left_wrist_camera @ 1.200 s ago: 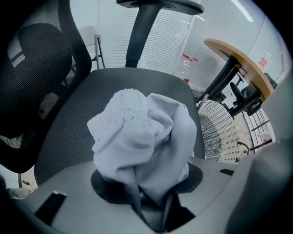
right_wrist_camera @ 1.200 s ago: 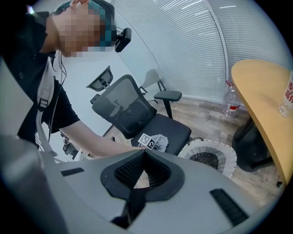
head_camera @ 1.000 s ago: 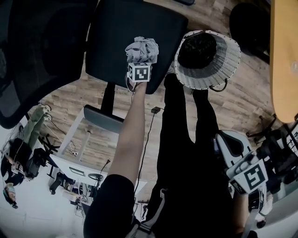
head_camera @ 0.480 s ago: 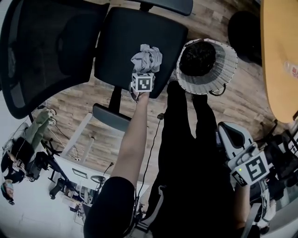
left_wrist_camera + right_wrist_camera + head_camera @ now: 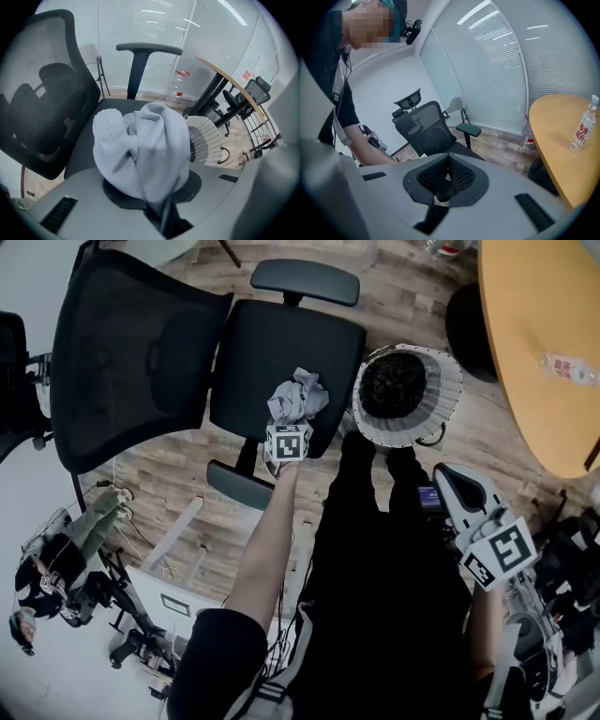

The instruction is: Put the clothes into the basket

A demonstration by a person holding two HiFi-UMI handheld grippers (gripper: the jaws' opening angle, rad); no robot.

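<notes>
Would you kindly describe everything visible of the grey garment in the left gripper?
The garment is pale grey, soft-looking cloth, crumpled into a loose bundle with deep folds; one lobe at its left has a gathered edge. The left gripper is shut on its lower end, and the bundle bulges beyond the jaws. In the head view it shows over the front of the black chair seat, beside the white woven basket, not in it. Only the gripper visibly touches it.
</notes>
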